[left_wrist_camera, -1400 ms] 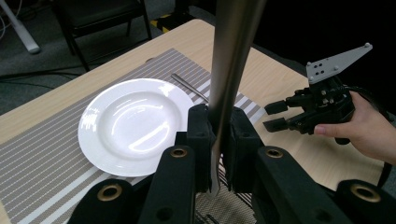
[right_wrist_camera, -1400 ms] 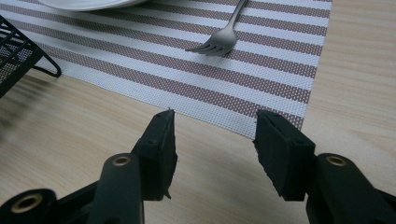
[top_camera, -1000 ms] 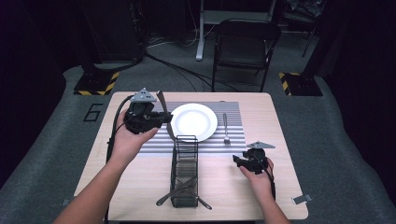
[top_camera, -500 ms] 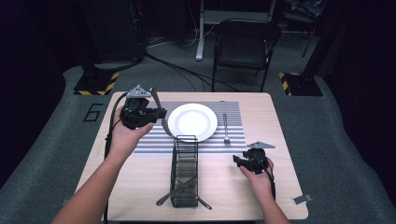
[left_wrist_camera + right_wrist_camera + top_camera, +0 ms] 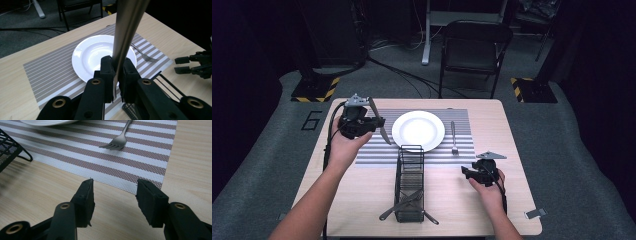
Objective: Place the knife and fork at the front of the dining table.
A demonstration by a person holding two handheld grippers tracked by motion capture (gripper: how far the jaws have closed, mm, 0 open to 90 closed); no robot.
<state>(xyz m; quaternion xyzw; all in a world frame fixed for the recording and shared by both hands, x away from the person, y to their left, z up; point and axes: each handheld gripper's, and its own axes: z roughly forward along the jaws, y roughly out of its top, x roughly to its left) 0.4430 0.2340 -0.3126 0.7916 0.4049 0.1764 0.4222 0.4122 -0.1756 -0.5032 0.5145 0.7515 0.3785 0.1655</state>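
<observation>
One knife: a table knife [image 5: 126, 32] is pinched between the pads of the left gripper [image 5: 116, 75], its long metal body rising up and away from the jaws; in the high view it [image 5: 378, 122] slants over the left edge of the placemat, just left of the plate
Handling: likely stiff, light and smooth steel, so it could pivot or slide in a pinch this narrow; a hold near the middle of its length should keep it from swinging, and the thin edge wants to sit flat between the pads
Left gripper: jaws drawn in tight on the knife, both pads pressing its sides, held above the table by the person's left hand [image 5: 343, 145]
Right gripper: the right gripper [image 5: 115, 195] stands about half open with nothing between its pads, low over bare wood just off the placemat's corner
Placemat: striped mat [image 5: 464, 150] lies under the white plate [image 5: 418, 130] and a fork [image 5: 453, 136] right of the plate
Rack: black wire caddy [image 5: 410, 187] sits near the table's front edge with cutlery still lying in it
Table: pale wood top [image 5: 512, 200]
</observation>
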